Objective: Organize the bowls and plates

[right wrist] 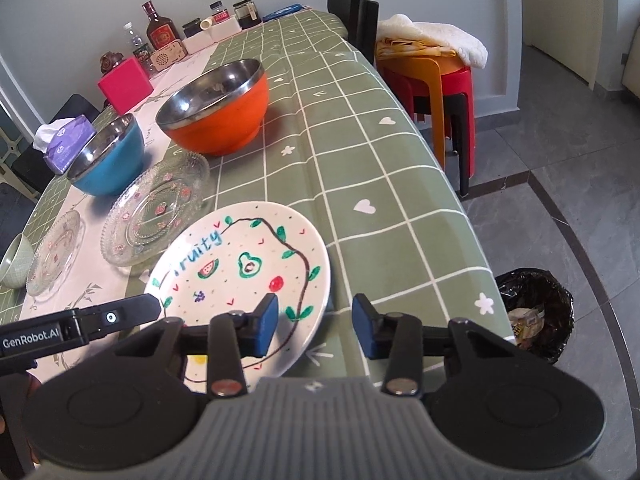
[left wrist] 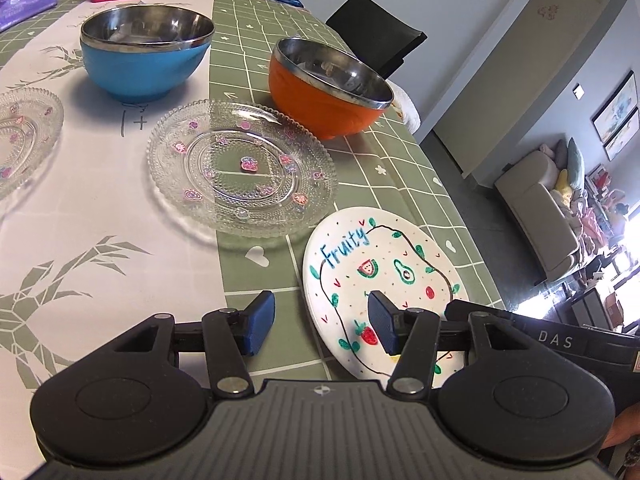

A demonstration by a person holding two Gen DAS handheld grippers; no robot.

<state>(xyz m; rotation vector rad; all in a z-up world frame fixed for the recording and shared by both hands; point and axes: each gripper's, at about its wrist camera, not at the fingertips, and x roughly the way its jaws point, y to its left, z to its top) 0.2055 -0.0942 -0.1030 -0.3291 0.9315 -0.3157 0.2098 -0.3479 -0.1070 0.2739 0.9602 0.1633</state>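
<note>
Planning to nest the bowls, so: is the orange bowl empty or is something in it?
Apparently empty. The orange bowl stands upright, and both views show only bare steel with reflections inside; its near inner wall is hidden.

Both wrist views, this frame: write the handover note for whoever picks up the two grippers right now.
Left gripper: open, empty, over the near-left rim of the Fruity plate.
Right gripper: open, empty, at the same plate's near-right rim.
On the table, all apart: blue bowl, orange bowl, glass plate, second glass plate, small green bowl.
Done: nothing stacked.
Left: group the plates and the bowls.
</note>
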